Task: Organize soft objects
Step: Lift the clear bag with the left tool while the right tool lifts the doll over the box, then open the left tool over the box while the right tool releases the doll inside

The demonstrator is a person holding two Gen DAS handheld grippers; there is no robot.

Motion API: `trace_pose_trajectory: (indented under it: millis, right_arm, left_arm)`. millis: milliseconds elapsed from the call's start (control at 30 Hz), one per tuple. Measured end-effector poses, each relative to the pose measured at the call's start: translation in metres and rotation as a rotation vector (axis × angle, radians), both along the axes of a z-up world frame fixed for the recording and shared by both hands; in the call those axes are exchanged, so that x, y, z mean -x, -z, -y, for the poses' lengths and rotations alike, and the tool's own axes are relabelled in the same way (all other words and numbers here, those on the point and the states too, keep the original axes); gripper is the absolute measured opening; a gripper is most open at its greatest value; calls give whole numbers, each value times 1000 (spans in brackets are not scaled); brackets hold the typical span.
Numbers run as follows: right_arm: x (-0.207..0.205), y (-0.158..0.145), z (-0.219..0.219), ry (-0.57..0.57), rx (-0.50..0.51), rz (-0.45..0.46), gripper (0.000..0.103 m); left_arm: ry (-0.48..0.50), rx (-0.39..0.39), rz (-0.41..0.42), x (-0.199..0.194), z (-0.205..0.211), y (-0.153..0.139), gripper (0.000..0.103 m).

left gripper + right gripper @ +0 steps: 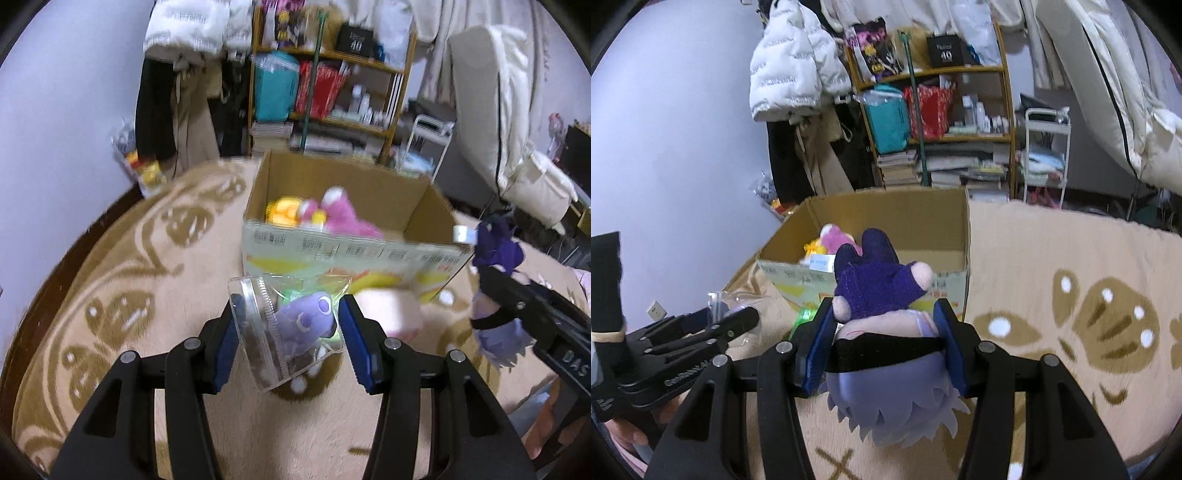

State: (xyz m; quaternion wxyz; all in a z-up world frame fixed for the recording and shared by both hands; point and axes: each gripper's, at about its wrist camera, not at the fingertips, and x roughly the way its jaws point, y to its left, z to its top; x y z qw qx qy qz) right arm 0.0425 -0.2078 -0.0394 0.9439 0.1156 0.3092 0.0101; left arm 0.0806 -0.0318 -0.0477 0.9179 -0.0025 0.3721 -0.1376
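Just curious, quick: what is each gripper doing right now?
Left gripper: closed on a clear bag with a purple plush toy inside.
Right gripper: closed on a purple-haired plush doll.

**Black grippers with blue pads**

The left gripper [290,325] is black plastic with two thick arms, round silver screws and flat blue pads [356,343] inside. The right gripper [884,343] looks the same. White letters run along one side.

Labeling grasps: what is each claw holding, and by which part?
Left claw: clear bag with a purple plush inside, gripped across the bag's sides. Right claw: purple-haired doll, clamped at its black headband, upside down.
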Motion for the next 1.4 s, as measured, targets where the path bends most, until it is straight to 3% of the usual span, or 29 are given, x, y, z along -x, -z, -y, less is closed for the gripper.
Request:
trace_pose_trajectory:
  millis: [333,600,933,1233,1400]
  right_arm:
    - [-8,-15,12,25,14,83,57]
    - [-23,-24,16,23,37,130,57]
    - [-46,-23,19,-1,45,143,57]
    - [-60,-20,22,-8,46,154,58]
    - [-75,-15,27,-7,36,147,58]
  left_arm:
    - [-7,22,142,-9,0,-27,51]
    - [29,-21,210,-18,12,-35,51]
    - [63,-69,241,-42,26,-36,51]
    - [86,-125,236,-63,42,-18,51]
    - [74,-113,222,-74,44,-11,52]
